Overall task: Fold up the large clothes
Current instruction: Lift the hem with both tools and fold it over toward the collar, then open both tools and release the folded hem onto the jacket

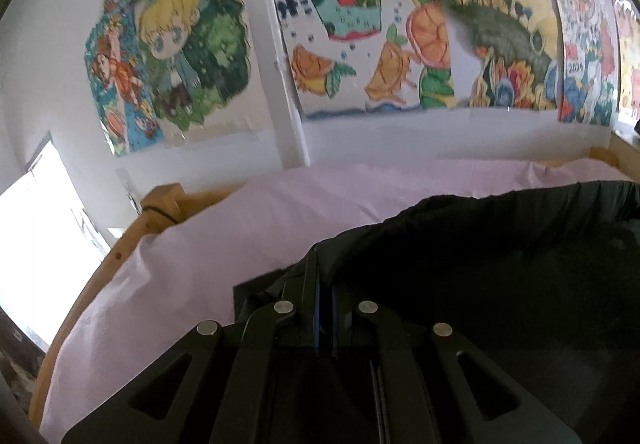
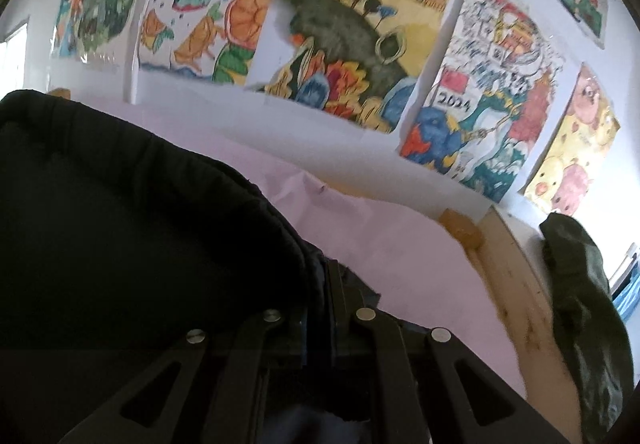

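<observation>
The garment [image 1: 500, 264] is black, matte and soft, with a thick gathered, ribbed hem along its top edge. It is lifted and stretched sideways above the pink sheet [image 1: 224, 240], its hem sagging in a shallow arc. In the left wrist view it fills the lower right; in the right wrist view the garment [image 2: 132, 212] fills the lower left. One end of the hem is pinched at each side, and the cloth below hangs in dark, loose folds.
</observation>
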`<state>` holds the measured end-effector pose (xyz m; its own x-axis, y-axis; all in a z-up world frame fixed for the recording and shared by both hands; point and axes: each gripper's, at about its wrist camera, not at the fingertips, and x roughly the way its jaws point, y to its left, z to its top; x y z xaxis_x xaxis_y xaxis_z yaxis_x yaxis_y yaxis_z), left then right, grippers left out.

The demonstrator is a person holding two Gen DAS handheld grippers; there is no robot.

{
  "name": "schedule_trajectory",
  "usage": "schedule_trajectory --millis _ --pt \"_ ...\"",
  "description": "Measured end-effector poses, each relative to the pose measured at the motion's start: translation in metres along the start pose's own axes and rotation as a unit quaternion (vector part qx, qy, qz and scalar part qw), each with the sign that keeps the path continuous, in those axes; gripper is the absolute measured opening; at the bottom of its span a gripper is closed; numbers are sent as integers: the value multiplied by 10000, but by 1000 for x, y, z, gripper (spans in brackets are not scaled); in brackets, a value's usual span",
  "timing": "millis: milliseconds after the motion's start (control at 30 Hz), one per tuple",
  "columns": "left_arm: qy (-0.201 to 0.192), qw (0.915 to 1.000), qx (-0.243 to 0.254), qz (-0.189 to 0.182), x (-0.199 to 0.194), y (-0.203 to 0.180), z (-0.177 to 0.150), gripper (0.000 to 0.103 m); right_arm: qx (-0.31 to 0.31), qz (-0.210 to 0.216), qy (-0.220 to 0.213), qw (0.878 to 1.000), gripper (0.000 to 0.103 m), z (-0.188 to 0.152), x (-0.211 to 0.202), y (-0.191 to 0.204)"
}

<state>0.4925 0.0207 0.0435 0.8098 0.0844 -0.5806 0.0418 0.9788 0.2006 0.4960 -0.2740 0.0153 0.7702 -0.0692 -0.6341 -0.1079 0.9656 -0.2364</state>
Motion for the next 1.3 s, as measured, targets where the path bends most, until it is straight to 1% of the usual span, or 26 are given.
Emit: schedule_trajectory --millis 67,100,133,267,333,500,667,700,733,767,800,833,867,900,933,1000,1067,1133,1167,1233,1267,1300 --pt "121 9999 37 -20 9 -3 -3 3 4 53 116 9999 8 -4 9 2" --pt "140 9999 -2 26 13 -4 -4 3 11 90 177 9998 9 -6 13 2" --pt "190 9998 14 13 16 -5 -5 4 16 103 210 9997 11 -8 15 3" --pt "317 9995 46 -20 25 -8 -10 5 -16 181 295 9994 12 -13 24 6" --pt "362 9993 26 -54 29 -7 -12 6 19 251 333 9991 15 -16 28 5" --pt "408 9991 -24 -142 37 -8 -17 7 202 448 401 9980 20 -22 38 1" --pt "395 9983 -234 -348 37 -2 -18 23 488 751 365 9953 23 -25 40 -9" --pt "382 9981 -313 -373 35 1 -17 36 566 840 336 9943 25 -25 39 -12" --pt "368 9977 -438 -361 34 5 -16 51 624 917 316 9933 28 -25 38 -15" --pt "345 9970 -603 -344 31 11 -15 58 671 973 296 9926 30 -24 36 -18" --pt "320 9960 -744 -366 29 16 -14 67 731 1055 254 9914 34 -23 34 -21" --pt "299 9946 -905 -421 26 22 -14 71 759 1103 228 9907 43 -23 32 -23" --pt "288 9924 -1087 -492 22 29 -13 72 804 1105 172 9905 51 -22 28 -26" --pt "290 9913 -1177 -514 20 33 -11 73 863 1053 111 9906 75 -21 24 -30" --pt "287 9903 -1256 -525 17 36 -10 74 911 1056 65 9902 88 -20 21 -33" --pt "215 9897 -1322 -515 8 40 -7 74 1039 1076 -80 9887 89 -19 13 -41" --pt "58 9907 -1267 -497 -6 39 -6 74 1070 1074 -181 9883 89 -20 5 -46" --pt "-106 9918 -1175 -499 -21 33 -7 74 1087 1032 -274 9883 92 -21 -4 -49" --pt "-223 9919 -1107 -576 -30 27 -8 75 1129 1018 -355 9877 93 -23 -12 -51" --pt "-443 9919 -895 -781 -49 13 -12 79 1214 1124 -526 9848 99 -27 -28 -53" --pt "-578 9910 -766 -933 -61 3 -15 81 1249 1288 -636 9817 99 -30 -41 -52" --pt "-697 9894 -639 -1103 -70 -6 -18 85 1248 1412 -698 9796 100 -32 -49 -51"
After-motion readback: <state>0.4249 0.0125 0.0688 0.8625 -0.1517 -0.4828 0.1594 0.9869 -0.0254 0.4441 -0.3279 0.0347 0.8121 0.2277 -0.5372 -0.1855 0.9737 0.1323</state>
